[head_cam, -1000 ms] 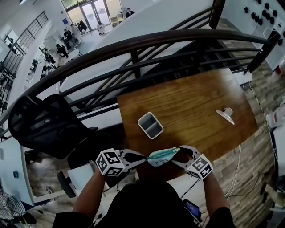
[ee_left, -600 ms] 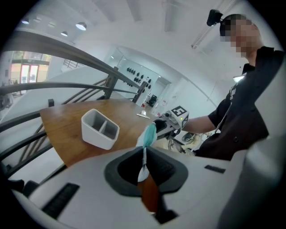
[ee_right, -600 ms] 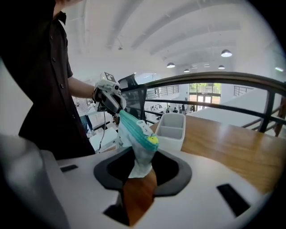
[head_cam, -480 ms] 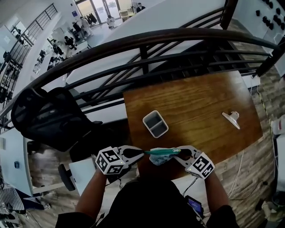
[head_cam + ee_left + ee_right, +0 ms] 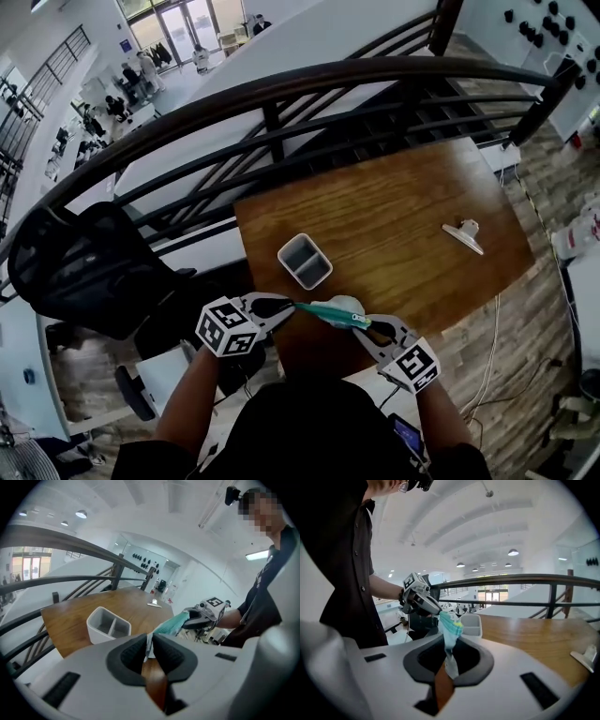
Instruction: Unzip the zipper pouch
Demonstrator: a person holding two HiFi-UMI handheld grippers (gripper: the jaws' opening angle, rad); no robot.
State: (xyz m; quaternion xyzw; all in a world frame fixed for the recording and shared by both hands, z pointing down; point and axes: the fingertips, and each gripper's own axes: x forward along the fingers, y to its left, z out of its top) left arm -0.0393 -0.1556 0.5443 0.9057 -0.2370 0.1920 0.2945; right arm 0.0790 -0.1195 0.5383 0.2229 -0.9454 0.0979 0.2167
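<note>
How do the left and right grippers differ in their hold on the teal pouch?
The left gripper pinches the zipper pouch at its left end; the right gripper pinches the opposite end. In the head view the left gripper sits higher, the right gripper lower, so the pouch slants. The right gripper's jaws have just been closing with the pouch between them; the left gripper's are shut. Both grip the pouch.

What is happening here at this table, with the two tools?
A person holds the teal zipper pouch over the near edge of the wooden table, stretched between two grippers. The left gripper is shut on one end. The right gripper has just been closing its jaws and now pinches the other end. The grey tray and small white object lie aside.
</note>
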